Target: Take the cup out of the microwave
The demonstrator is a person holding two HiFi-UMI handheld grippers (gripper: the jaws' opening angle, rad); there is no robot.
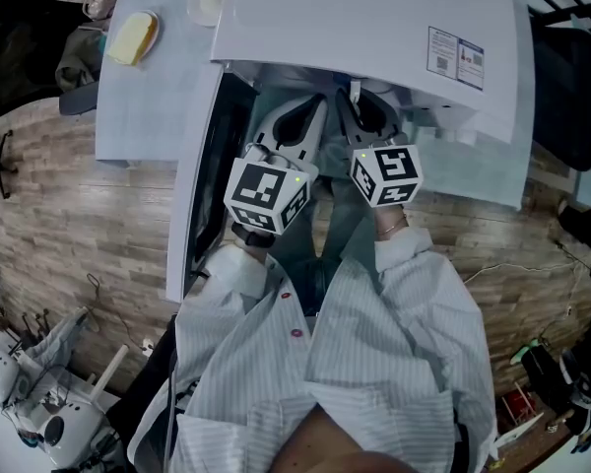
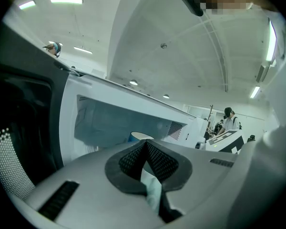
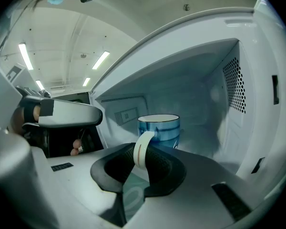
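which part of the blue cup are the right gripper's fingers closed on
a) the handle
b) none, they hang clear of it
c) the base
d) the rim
a: in the right gripper view the white handle of the cup sits pinched between the fingers of the right gripper, inside the microwave.

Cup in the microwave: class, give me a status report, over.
Right gripper jaws clamped on cup handle. Cup upright inside microwave. Left gripper jaws together, empty. Door open, path out clear.
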